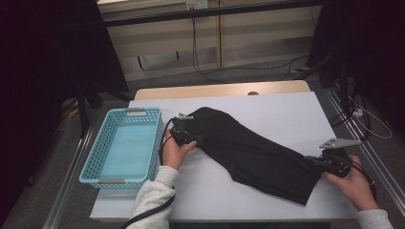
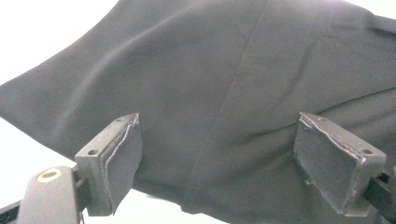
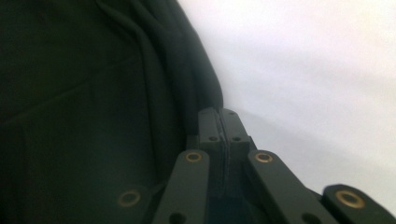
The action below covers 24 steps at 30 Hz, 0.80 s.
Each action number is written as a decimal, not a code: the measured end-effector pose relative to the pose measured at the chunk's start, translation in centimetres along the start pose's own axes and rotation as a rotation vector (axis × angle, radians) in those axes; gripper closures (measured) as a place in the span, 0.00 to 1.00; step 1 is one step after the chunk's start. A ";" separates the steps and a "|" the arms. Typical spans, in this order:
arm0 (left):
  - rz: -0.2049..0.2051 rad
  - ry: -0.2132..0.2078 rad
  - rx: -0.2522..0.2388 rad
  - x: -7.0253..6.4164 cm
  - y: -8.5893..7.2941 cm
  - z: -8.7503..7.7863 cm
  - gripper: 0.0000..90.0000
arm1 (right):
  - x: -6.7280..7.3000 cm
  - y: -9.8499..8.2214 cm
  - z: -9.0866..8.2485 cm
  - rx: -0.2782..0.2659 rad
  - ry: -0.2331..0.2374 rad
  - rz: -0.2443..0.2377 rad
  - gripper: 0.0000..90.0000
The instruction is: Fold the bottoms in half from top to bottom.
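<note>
A black garment [image 1: 248,148] lies spread diagonally across the white table [image 1: 286,112], from upper left to lower right. My left gripper [image 1: 191,138] rests at its left edge, held by a hand in a grey sleeve. In the left gripper view the jaws [image 2: 217,126] stand wide open with the dark cloth [image 2: 210,70] and a seam just beyond them, and the pads [image 2: 123,158] touch nothing. My right gripper [image 1: 319,162] is at the garment's lower right end. In the right gripper view its jaws [image 3: 219,112] are pressed together on the folded edge of the cloth [image 3: 93,93].
A light blue perforated basket [image 1: 95,157] stands at the table's left edge, close to the left hand. Cables lie on the floor behind the table. Dark stands flank both sides, and a metal rail [image 1: 377,162] runs along the right.
</note>
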<state>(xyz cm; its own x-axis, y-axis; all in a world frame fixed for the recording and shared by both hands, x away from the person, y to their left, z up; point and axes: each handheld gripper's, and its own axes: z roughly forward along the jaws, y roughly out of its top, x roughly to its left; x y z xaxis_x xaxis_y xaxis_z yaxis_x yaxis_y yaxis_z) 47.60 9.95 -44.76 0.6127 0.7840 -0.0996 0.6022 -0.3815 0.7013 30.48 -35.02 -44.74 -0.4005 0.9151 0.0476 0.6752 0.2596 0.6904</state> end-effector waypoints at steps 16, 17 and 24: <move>0.008 -0.021 -0.026 -0.4 0.3 -0.4 0.17 | 0.1 0.1 -1.4 -0.089 -0.061 0.022 0.67; 0.008 -0.021 -0.025 -0.4 0.3 -0.5 0.17 | 0.9 0.0 -1.4 -0.082 -0.039 0.006 0.67; 0.015 -0.032 -0.025 -1.0 0.1 -0.8 0.17 | 5.5 -0.9 -1.4 -0.087 0.099 -0.027 0.71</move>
<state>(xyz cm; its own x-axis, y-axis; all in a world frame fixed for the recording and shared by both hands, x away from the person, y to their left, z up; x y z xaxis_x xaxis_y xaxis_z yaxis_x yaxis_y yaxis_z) 46.65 9.54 -44.07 0.6376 0.7623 -0.1109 0.5801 -0.3804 0.7202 26.77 -30.65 -44.09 -0.4800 0.8720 0.0959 0.6084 0.2521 0.7525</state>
